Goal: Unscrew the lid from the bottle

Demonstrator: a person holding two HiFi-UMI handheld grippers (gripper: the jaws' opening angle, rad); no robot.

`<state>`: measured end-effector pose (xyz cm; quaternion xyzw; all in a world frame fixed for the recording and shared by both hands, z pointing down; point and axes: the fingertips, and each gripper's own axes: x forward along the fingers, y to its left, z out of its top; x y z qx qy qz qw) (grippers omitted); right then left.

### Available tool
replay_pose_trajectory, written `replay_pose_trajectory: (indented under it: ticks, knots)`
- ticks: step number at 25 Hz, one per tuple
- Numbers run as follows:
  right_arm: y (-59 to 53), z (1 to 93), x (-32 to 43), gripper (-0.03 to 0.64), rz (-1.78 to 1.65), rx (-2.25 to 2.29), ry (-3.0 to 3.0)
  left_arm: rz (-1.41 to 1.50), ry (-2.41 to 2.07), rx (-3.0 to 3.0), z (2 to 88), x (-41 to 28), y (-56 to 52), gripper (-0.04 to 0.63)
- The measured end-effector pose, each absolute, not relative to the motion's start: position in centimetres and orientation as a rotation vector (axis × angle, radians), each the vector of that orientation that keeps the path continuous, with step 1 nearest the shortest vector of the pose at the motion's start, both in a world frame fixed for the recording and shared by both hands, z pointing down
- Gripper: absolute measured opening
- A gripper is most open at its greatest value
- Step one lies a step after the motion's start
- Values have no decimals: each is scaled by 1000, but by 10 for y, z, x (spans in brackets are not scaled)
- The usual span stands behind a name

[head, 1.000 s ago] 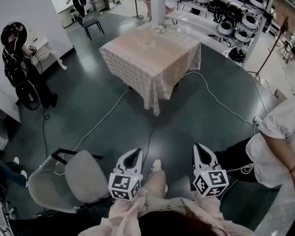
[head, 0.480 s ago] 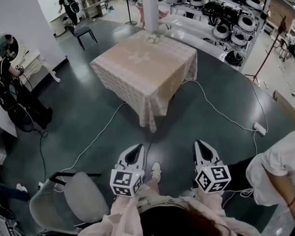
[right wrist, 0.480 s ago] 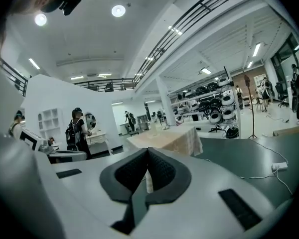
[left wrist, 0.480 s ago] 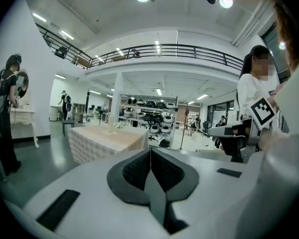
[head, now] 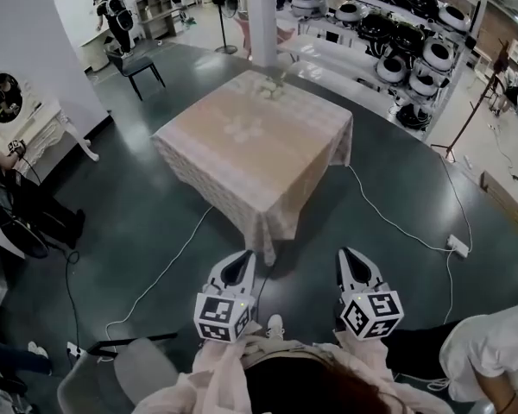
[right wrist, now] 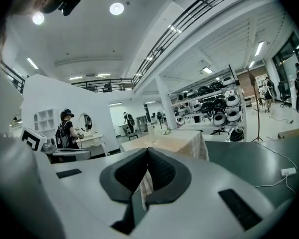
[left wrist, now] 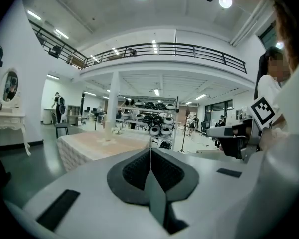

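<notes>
Holds the left gripper [head: 240, 259] low in front of the body, jaws closed flat on each other with nothing between them. Holds the right gripper [head: 350, 255] beside it at the same height, likewise closed on nothing, pads meeting along one thin seam. Points both forward toward a square table [head: 302, 158] draped in a pale checked cloth that hangs close to the dark floor [head: 155, 197]. Stands well short of that table, with open floor between its near corner and the jaw tips. Looks at a small cluster of pale things [head: 272, 87] at the table's far edge, too small to tell whether the bottle is among them. Has a light cable [head: 160, 270] trailing over the floor on the left and a power strip [head: 457, 246] with its own lead on the right. Has a pale padded chair [head: 147, 373] close by on the left, just below the left gripper in the head view. Faces a white pillar [head: 261, 11] behind the table and long shelves [head: 388, 41] loaded with round black-and-white devices. Shares the room with a person in dark clothes [head: 26, 214] at the left edge near an oval mirror [head: 4, 97], another person [head: 110, 15] far back beside a dark chair [head: 138, 63], and a person in a white shirt [head: 492, 356] at the lower right.
</notes>
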<state>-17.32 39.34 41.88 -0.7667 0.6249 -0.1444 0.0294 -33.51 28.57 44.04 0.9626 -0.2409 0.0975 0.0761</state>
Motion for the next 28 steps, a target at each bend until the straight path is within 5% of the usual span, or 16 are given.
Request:
replay_pose_trajectory:
  ticks: [28]
  knots:
    - [235, 455, -55, 12, -575, -2340, 1974, 370, -705, 2819, 478, -211, 145, 28]
